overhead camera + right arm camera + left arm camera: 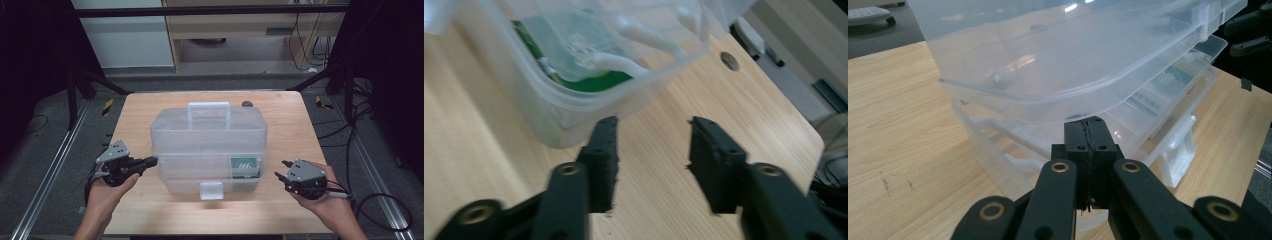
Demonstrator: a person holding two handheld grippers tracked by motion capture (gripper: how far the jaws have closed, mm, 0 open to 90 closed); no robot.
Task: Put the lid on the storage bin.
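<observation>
While both grippers are flanking the translucent storage box [209, 150], the left gripper [151, 161] is sitting closer: its tips are pointing at the box's left end wall and look to be touching it or just short of it. Seen along its own jaws in the left gripper view, the left gripper is pressed fully shut with nothing between the jaws, and the box is lying straight ahead, its overhanging upper tier [1058, 55] rising just above and beyond the tips.

The right gripper [281, 170] is holding off the box's right end, near but apart, jaws spread wide and gripping nothing. Ahead and to its left, the box's lower corner is showing, with a green packet [574, 75] inside behind the wall.

Box's long axis is running from one gripper to the other; the handle [209, 114] is lying on the far side, the front latch [211, 190] on the near side between the hands. Judging from this, the left hand is better placed for first contact.
</observation>
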